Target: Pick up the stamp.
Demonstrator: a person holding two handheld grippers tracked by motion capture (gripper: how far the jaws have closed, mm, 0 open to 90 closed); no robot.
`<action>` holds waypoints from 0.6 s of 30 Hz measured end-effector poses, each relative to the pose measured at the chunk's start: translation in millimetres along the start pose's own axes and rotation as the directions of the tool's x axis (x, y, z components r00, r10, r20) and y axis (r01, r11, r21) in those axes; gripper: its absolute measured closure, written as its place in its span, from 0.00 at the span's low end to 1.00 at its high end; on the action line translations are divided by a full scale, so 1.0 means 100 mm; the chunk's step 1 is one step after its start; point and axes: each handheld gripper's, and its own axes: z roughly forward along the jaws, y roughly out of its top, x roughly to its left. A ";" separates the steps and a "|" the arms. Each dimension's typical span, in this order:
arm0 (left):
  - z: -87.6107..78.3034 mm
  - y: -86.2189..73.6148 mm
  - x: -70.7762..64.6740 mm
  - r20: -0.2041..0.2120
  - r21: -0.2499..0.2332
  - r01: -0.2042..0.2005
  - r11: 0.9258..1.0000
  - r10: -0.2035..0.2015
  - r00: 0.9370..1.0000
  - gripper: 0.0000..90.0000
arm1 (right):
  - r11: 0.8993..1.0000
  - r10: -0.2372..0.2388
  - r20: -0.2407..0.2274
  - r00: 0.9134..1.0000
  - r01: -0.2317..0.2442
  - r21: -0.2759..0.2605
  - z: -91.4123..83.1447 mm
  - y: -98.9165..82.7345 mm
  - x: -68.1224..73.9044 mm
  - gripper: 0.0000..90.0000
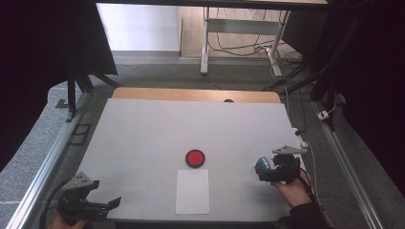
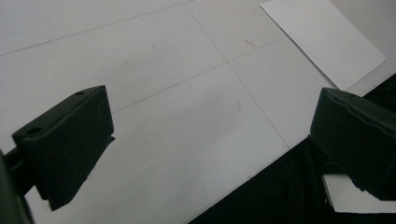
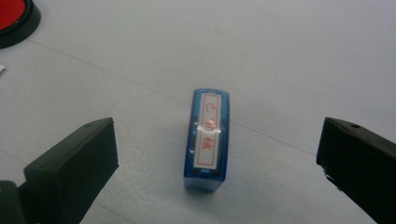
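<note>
A blue stamp (image 3: 207, 140) with a white label in red characters stands on the white table between the wide-apart jaws of my right gripper (image 3: 215, 163), untouched. In the high view the stamp (image 1: 262, 165) sits just left of the right gripper (image 1: 265, 172), held by a hand at the front right. A round red ink pad (image 1: 195, 158) in a black rim lies mid-table, with a white sheet of paper (image 1: 192, 191) just in front of it. My left gripper (image 1: 116, 202) hovers open at the table's front left corner, nothing between its jaws; the paper's corner (image 2: 322, 39) lies beyond it.
The white table top (image 1: 143, 133) has a wooden strip at its far edge (image 1: 196, 94). Metal rails (image 1: 43, 167) run along both sides. Desk legs and cables (image 1: 239, 47) stand on the floor beyond. The ink pad's edge (image 3: 14, 21) lies at the upper left of the right gripper view.
</note>
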 end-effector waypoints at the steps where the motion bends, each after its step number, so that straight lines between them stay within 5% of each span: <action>1: 0.00 0.00 0.00 0.001 0.000 0.000 1.000 0.000 1.000 0.00 | 1.000 0.000 0.000 1.000 0.000 0.000 0.00 0.00 0.00 0.00; 18: 0.00 0.00 0.00 0.000 0.001 0.000 1.000 0.000 1.000 0.00 | 0.999 -0.015 0.015 1.000 0.014 0.040 0.17 0.05 -0.05 0.00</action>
